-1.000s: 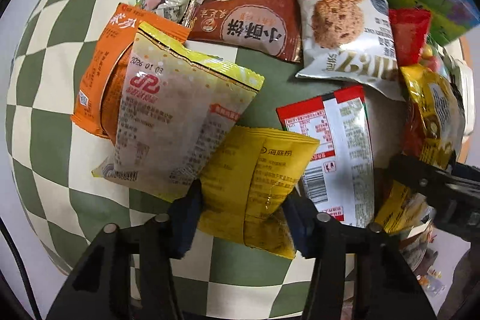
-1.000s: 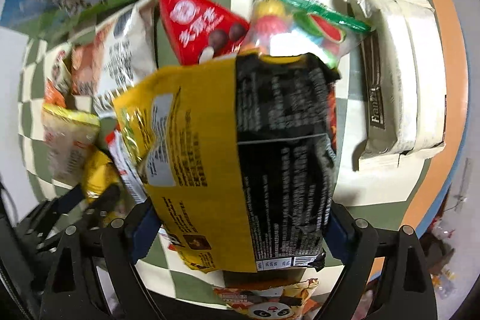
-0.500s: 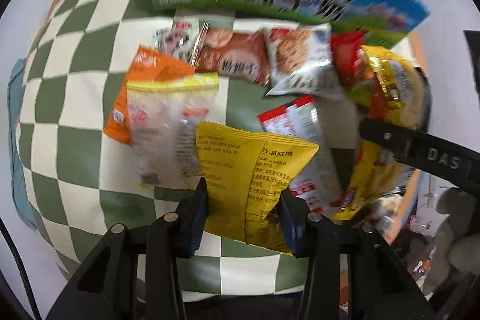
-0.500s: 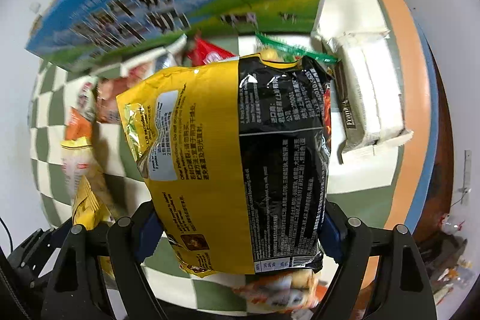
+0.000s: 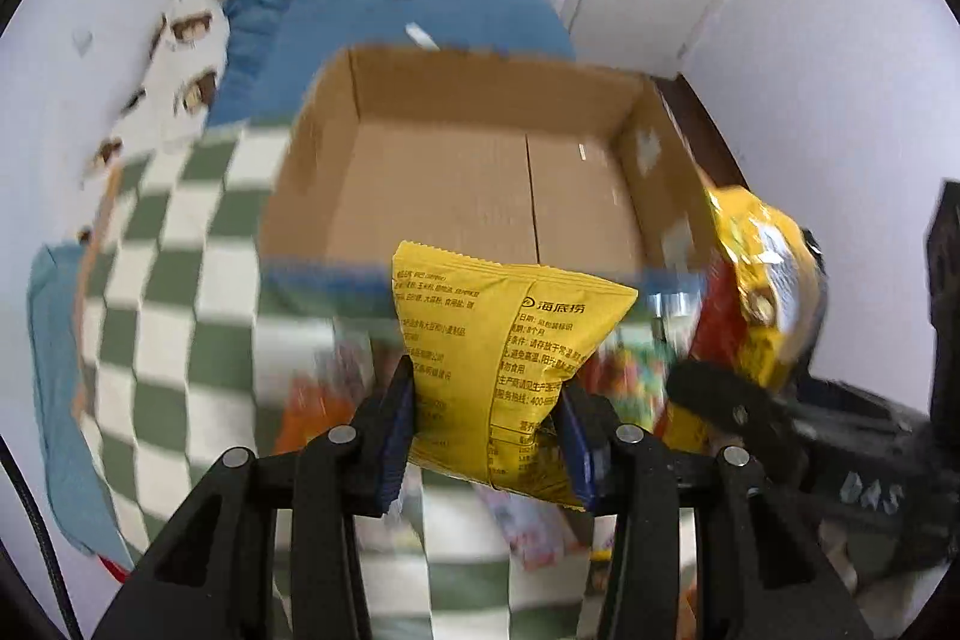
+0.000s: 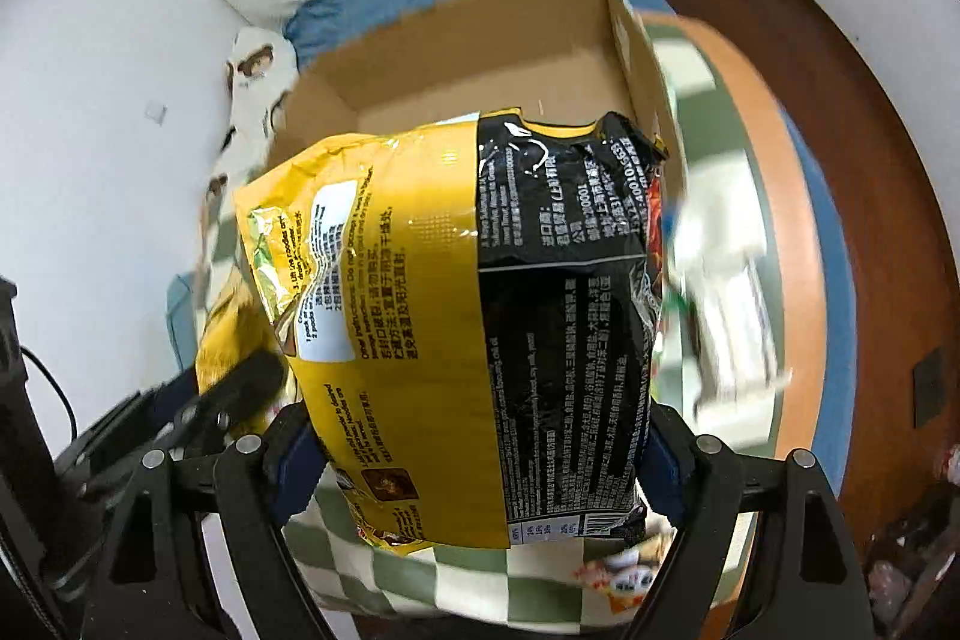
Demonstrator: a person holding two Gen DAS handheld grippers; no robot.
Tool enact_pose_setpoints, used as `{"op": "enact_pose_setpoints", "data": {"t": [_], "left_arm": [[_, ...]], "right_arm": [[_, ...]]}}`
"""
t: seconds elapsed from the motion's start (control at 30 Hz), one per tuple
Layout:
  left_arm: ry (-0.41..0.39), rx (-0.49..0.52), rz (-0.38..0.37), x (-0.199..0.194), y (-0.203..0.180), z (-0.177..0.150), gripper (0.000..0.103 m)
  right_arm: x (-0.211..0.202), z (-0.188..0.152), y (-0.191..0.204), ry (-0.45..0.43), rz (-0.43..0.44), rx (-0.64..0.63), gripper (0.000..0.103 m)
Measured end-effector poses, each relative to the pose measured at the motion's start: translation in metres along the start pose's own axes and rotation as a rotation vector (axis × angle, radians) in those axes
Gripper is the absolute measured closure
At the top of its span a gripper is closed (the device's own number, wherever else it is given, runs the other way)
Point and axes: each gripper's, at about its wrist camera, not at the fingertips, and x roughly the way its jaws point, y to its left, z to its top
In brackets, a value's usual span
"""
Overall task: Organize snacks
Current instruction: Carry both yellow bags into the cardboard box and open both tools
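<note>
Both packets have left the checkered cloth [image 5: 180,244] since a second ago, when they lay among the other snacks. You now hold them above the near edge of the cardboard box [image 5: 480,160], whose brown floor has come into view and is empty.

Left gripper [image 5: 489,430]: the jaws have narrowed and settled, and the blue pads clamp the lower part of the small yellow packet [image 5: 498,358]. The packet stands upright in front of the box's near wall.

Right gripper [image 6: 480,448]: the jaws stand wide because the load is wide. They grip the yellow-and-black noodle bag [image 6: 468,316] at both lower edges, and its top overlaps the box opening.

The remaining snacks [image 5: 624,376] lie blurred on the cloth just short of the box.

What this means: the pick is complete for both items, and the box is the likely destination. Carry each packet forward past the near wall before you release. Judge the noodle bag as the greater risk; it is bulky and held low, so it may tip.
</note>
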Motion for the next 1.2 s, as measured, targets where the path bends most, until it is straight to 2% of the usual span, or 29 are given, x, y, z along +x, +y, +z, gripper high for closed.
{"op": "enact_pose_setpoints", "data": {"t": [0.17,0.27,0.3,0.43,0.63,0.83,0.97,1.03,1.07,1.1,1.13,1.2], "left_arm": [[-0.01,-0.01,0.059,0.022,0.008,0.076,0.063],[0.024,-0.01,0.085,0.048,0.016,0.111,0.063],[0.049,-0.014,0.087,0.06,0.02,0.123,0.063],[0.161,-0.041,0.074,0.112,0.034,0.156,0.063],[0.28,-0.073,0.062,0.174,0.049,0.176,0.063],[0.346,-0.066,0.051,0.204,0.05,0.185,0.062],[0.356,-0.061,0.062,0.213,0.051,0.192,0.061],[0.343,-0.067,0.059,0.215,0.052,0.195,0.054],[0.338,-0.064,0.057,0.215,0.051,0.196,0.042],[0.335,-0.061,0.061,0.215,0.051,0.196,0.022],[0.333,-0.059,0.069,0.216,0.051,0.195,0.014],[0.328,-0.044,0.068,0.216,0.048,0.193,0.011]], "right_arm": [[0.002,0.075,0.014,-0.033,-0.017,-0.001,0.016],[0.019,0.111,0.021,-0.021,-0.042,0.002,0.016],[0.028,0.129,0.021,-0.007,-0.055,0.011,0.016],[0.065,0.167,0.018,0.064,-0.078,0.038,0.016],[0.123,0.194,0.007,0.17,-0.149,0.04,0.016],[0.17,0.198,0.002,0.243,-0.179,0.043,0.016],[0.192,0.203,0.003,0.276,-0.162,0.041,0.014],[0.2,0.205,0.002,0.281,-0.162,0.028,0.008],[0.2,0.205,0.001,0.276,-0.161,0.022,0.007],[0.199,0.206,0.002,0.264,-0.164,0.005,0.007],[0.198,0.207,0.002,0.256,-0.168,0.0,0.006],[0.193,0.207,0.005,0.243,-0.174,-0.02,0.004]]}}
